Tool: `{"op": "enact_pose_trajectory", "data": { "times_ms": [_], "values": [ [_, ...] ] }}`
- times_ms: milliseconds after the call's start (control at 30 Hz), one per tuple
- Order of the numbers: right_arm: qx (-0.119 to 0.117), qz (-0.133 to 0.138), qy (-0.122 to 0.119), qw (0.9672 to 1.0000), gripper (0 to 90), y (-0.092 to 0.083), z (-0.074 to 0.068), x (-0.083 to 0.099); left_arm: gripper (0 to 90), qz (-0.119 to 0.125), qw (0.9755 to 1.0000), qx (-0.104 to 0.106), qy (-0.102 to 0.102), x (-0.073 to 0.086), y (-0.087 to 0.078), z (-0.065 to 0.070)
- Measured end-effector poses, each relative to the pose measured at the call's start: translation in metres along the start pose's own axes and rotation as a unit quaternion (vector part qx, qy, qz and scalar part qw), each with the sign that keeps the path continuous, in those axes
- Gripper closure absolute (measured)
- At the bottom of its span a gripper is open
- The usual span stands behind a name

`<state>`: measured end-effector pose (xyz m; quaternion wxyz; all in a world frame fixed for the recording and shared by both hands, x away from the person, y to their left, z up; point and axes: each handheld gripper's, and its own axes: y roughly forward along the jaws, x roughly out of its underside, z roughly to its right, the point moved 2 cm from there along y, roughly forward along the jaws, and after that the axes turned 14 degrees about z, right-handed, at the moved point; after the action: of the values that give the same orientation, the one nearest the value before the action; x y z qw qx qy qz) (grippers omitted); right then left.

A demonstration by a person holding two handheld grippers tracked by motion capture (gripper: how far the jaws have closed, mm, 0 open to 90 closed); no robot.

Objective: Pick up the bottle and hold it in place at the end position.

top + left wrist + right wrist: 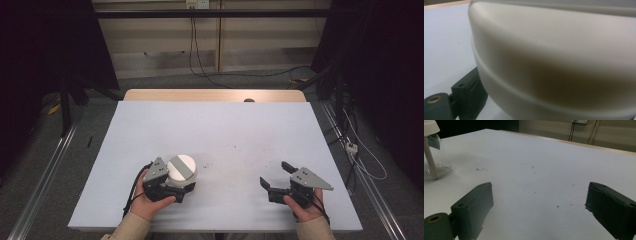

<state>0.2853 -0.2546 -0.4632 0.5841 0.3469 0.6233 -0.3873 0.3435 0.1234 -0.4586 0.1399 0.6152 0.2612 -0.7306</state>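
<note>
A round container with a clear body and a white lid [181, 167] crossed by a grey stripe stands on the white table [225, 130] at the near left. My left gripper [181, 178] reaches around it from the left, below the lid. In the left gripper view the white lid [554, 57] looms close, and the one jaw that shows lies against its side. My right gripper [273, 172] rests at the near right, open, with nothing between its jaws [539, 187]. From there the container [434, 157] stands far off to the left.
The white sheet covers a wooden tabletop whose far edge [215, 95] shows at the back. A few dark specks [480, 169] mark the sheet near the middle. Cables [200, 60] run over the floor behind, and metal rails [45, 175] flank the table.
</note>
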Motion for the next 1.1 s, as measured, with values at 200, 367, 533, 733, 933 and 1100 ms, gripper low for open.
{"op": "enact_pose_trajectory", "data": {
  "times_ms": [200,367,533,733,933,1100],
  "values": [
    [-0.001,0.0,0.0,1.0,7.0,0.0003,0.0,0.0001,9.2,0.006,0.9999,-0.007,0.005,-0.0006,0.0014,0.0011],
    [-0.001,0.0,-0.001,1.0,7.0,0.0002,0.0001,-0.0001,10.6,0.008,0.9998,-0.012,0.012,-0.0008,0.0034,0.0027],
    [-0.001,0.0,-0.001,1.0,7.0,0.0002,-0.0001,-0.0004,14.1,0.01,0.9996,-0.014,0.023,-0.0011,0.0065,0.0047],
    [-0.001,0.001,-0.001,1.0,7.0,-0.0002,0.0003,-0.0005,17.5,0.012,0.9994,-0.017,0.026,-0.0011,0.0072,0.0065],
    [-0.002,0.002,-0.002,1.0,7.1,-0.0001,0.0001,-0.0009,18.0,0.014,0.9993,-0.016,0.03,-0.0014,0.007,0.0063],
    [-0.002,0.002,-0.002,1.0,7.1,-0.0001,0.0,-0.0013,18.3,0.021,0.9991,-0.018,0.033,-0.0041,0.0059,0.0048]
  ]
}}
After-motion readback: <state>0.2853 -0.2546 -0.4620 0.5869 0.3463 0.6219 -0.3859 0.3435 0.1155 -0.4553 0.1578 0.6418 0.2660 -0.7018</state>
